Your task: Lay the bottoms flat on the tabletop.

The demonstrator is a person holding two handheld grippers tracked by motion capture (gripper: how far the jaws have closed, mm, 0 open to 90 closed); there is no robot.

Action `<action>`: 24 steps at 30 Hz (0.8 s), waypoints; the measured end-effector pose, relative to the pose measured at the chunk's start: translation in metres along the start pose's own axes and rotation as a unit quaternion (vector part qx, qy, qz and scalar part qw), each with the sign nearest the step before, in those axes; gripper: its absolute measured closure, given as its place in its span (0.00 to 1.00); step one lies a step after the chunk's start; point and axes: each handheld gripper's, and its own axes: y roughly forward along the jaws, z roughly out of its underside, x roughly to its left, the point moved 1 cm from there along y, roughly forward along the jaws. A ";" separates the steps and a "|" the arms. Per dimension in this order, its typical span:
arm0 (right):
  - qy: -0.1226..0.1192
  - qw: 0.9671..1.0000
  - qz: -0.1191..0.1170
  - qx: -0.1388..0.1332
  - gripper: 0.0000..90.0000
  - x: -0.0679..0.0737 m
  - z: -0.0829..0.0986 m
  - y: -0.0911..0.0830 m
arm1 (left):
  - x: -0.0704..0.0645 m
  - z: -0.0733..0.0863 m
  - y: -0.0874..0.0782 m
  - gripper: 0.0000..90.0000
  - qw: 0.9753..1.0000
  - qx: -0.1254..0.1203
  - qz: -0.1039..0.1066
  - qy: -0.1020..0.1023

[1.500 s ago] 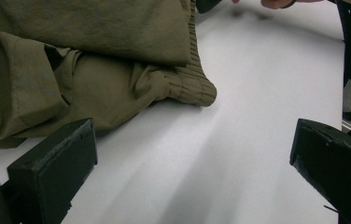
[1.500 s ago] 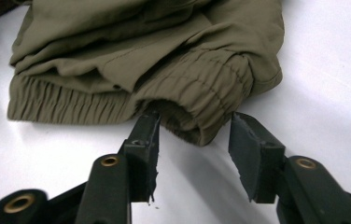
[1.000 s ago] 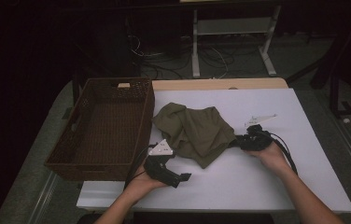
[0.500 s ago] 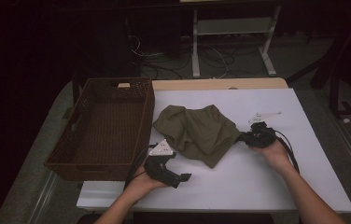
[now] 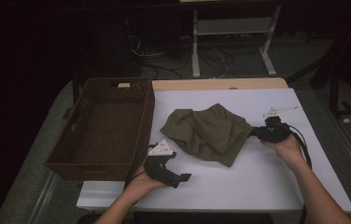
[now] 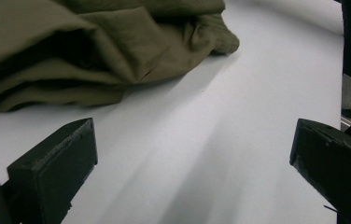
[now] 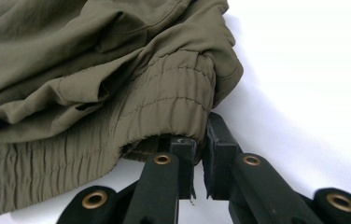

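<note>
No writing or brand is legible on any item. Left tongs (image 5: 181,177): jaws spread wide, empty, low over the white table (image 5: 267,186), with the wicker basket (image 5: 103,126) just to their left. Olive-green garment (image 5: 208,133): crumpled, soft woven fabric with a ribbed elastic band, lying between the two tongs. Right tongs (image 5: 256,132): pressed together, pinching the garment's elastic edge.
</note>
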 end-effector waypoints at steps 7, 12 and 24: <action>0.014 1.000 0.008 -0.001 0.93 -0.017 0.005 -0.010 | 0.000 0.000 -0.001 0.00 1.000 -0.002 -0.002 0.001; 0.023 1.000 0.015 0.000 0.93 -0.026 0.009 -0.013 | 0.000 0.000 -0.001 0.00 1.000 -0.002 -0.004 0.004; 0.036 0.999 0.030 0.009 0.93 -0.039 0.014 -0.012 | -0.002 -0.001 0.000 0.00 1.000 -0.001 -0.021 0.012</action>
